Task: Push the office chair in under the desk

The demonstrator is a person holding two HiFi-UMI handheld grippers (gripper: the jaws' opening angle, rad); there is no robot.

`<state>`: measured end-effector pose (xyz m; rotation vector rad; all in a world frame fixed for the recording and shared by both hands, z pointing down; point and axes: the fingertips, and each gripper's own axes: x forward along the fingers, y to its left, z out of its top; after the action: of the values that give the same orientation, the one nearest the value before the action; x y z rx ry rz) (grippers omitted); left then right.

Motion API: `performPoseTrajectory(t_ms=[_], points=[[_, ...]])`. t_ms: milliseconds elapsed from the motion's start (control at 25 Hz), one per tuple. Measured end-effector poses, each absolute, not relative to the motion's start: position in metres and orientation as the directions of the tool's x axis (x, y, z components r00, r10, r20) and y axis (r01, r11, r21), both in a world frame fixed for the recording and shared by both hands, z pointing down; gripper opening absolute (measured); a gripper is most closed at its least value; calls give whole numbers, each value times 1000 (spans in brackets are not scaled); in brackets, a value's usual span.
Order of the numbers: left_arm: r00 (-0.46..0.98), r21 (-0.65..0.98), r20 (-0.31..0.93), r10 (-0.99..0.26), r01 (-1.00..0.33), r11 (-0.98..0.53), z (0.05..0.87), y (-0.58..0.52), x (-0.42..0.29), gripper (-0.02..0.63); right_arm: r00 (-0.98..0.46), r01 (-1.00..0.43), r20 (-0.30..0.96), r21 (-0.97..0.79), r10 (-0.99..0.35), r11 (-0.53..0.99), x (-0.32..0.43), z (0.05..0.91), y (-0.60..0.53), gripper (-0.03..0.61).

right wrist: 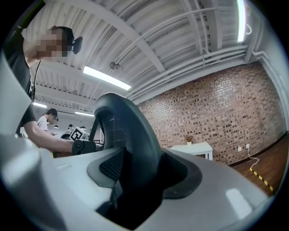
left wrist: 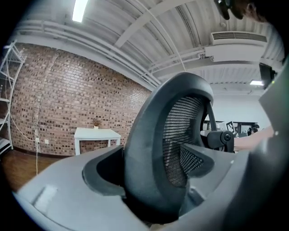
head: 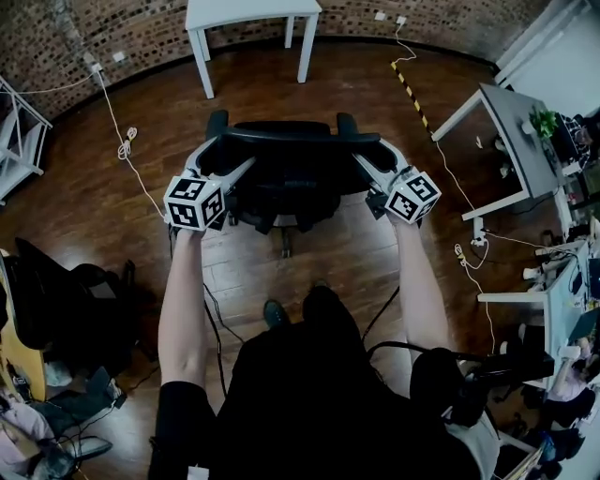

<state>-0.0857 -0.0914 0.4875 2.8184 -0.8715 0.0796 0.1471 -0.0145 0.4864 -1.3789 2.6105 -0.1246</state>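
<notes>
Chair (head: 281, 178) on open floor, well short of white bench (head: 251, 11) ahead. Your left gripper (head: 228, 155) and right gripper (head: 367, 152) each clamp its backrest rim, fingers wide round it, one per side, likely to keep the push straight

We wear a black short-sleeved top (head: 300, 412), its left sleeve (head: 180, 417) ending at 7 o'clock in the head view, and a dark shoe (head: 274, 313) shows near centre. Our left gripper (head: 228, 157) and right gripper (head: 375, 156) are pale grey with broad, curved jaws and dark recessed pads (left wrist: 104, 173). Each carries a white cube (head: 194, 202) with black square markers.
</notes>
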Motion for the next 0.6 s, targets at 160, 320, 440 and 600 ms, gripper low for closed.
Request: performPoseTrajectory(t_ms=[160,320,440,600], points=[[819,164,85,-568,-574,-803,483,-130,-51,480,-565,-800,-122,-160,-816,578,182,482,-58,230],[811,163,74,-581,-584,-795,485,-164,-25,474,-593,-779,-126,-161,-795,606,209,484,-96,230],[798,156,52,-601,-601,-784,498,-186,-10,472,-624,-758,-113,-156,-773,634,224,493,-120,227],[767,151,56,-640,-640,-754,490,-246,13,469,-683,-703,-104,-176,-723,689,248,490,-190,222]])
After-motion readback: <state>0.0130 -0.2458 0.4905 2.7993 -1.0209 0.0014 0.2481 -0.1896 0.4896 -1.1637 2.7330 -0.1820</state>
